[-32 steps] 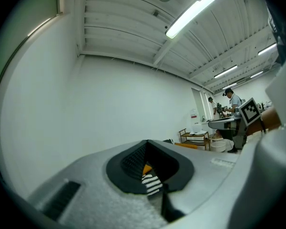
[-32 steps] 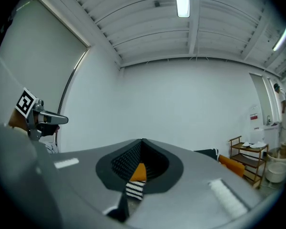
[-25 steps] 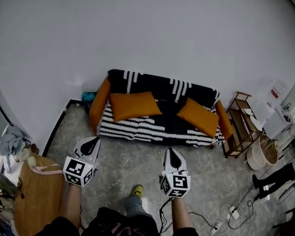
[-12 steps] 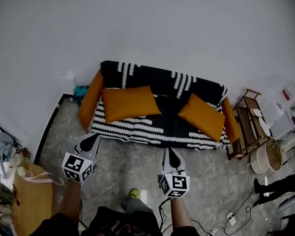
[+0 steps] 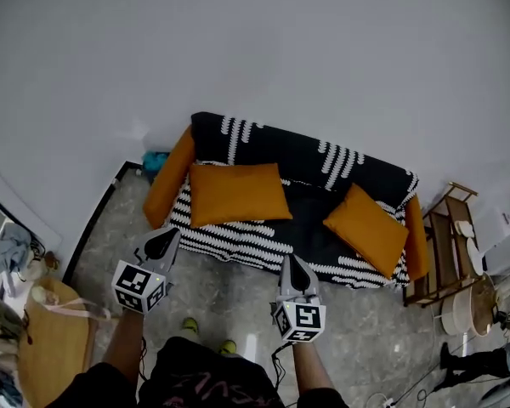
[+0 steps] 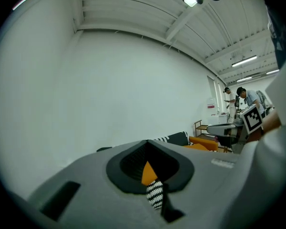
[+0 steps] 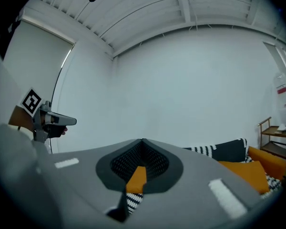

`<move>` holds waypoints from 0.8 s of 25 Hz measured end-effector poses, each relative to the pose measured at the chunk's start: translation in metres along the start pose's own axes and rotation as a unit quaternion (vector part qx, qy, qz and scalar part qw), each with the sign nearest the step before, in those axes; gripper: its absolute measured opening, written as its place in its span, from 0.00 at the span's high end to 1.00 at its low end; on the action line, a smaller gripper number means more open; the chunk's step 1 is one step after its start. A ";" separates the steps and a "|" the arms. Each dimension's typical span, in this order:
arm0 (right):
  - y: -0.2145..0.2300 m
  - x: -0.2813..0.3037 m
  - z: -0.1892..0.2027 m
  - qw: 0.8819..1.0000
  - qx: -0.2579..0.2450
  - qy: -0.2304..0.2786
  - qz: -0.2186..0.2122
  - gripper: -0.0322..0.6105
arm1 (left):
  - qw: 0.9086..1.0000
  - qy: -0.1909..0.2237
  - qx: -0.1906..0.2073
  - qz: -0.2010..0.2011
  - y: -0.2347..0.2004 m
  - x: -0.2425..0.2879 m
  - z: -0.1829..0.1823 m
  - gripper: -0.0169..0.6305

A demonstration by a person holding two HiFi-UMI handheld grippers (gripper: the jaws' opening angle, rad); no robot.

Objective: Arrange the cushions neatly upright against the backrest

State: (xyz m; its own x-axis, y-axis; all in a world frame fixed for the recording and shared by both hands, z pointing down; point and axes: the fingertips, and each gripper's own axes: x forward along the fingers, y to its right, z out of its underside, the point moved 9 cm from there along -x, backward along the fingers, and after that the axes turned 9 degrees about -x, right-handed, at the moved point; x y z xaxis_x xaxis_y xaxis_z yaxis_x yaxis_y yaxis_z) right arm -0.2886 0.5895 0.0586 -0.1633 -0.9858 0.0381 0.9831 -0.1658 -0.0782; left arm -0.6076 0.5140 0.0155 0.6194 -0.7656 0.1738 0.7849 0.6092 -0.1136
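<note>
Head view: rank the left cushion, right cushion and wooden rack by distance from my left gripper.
1. Left cushion, just ahead of the left gripper.
2. Right cushion, farther right on the sofa.
3. Wooden rack, far right, past the sofa.

Location type: a mock living room set up inside a large hall, not a private home.

Domestic items: a black-and-white patterned sofa (image 5: 280,147) with orange cushions (image 5: 236,194), a wooden shelf (image 5: 442,253), a woven basket (image 5: 472,308) and a round wooden table (image 5: 55,347), all on a marbled floor (image 5: 229,296).

Hall indicators: a tall bare white wall (image 5: 255,49), exposed ceiling beams (image 6: 181,25) with strip lights (image 6: 244,60) (see the left gripper view), and people (image 6: 243,95) standing further along.
</note>
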 end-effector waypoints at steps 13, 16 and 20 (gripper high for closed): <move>0.045 0.087 0.029 1.000 -0.023 -0.002 0.004 0.93 | 0.999 0.016 -0.033 -0.016 -0.050 0.095 0.007 0.97; 0.055 0.119 0.032 1.000 -0.027 -0.013 -0.003 0.93 | 0.999 0.001 -0.039 -0.016 -0.071 0.128 0.009 0.97; 0.064 0.174 0.031 0.999 -0.038 -0.028 0.001 0.93 | 0.998 -0.016 -0.061 -0.008 -0.112 0.179 0.008 0.97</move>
State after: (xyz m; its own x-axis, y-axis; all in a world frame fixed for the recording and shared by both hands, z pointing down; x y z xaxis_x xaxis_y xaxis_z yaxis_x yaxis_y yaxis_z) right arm -0.2517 0.4080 0.0913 -0.1550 -0.9834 0.0938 0.9738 -0.1681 -0.1532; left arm -0.5849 0.3109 0.0675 0.6073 -0.7670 0.2072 0.7924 0.5657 -0.2282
